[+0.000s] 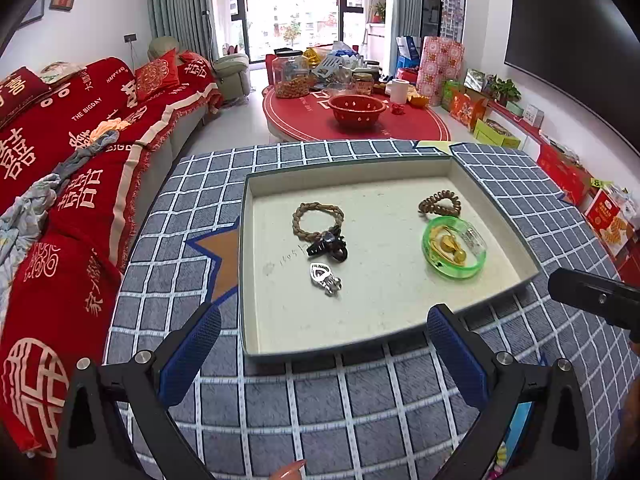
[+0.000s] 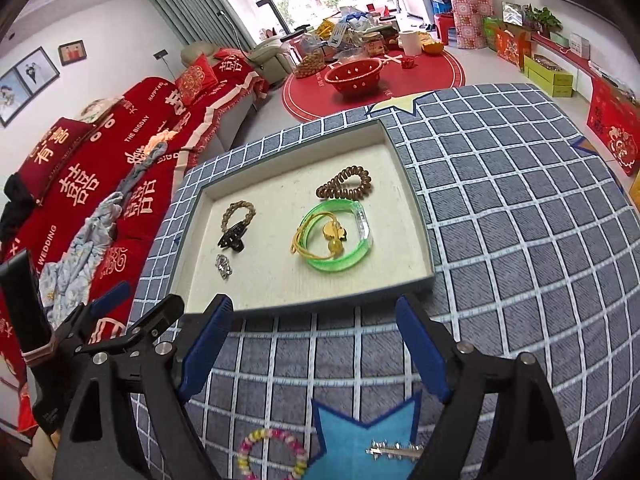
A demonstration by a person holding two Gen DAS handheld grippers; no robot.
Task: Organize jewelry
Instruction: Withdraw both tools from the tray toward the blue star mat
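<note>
Tray is set on checked cloth, long axis left-right in both views, open side up. Inside, left half: braided tie, black claw clip touching its near edge, silver clip just in front, long axis running roughly front-to-back. Right half: coil tie near the far wall, green bangle lying flat just in front, with yellow cord and gold beads laid across it. Bare tray floor is seen at near-left and along the near wall.

Outside the tray, at the near cloth edge in the right view: bead bracelet and silver bar clip, the clip's long axis left-right, lying on a blue star patch.

Left gripper is held before the tray's near wall, fingers spread wide, nothing between. Right gripper likewise spread, empty, above open cloth. Wide clear cloth is seen right of the tray.
</note>
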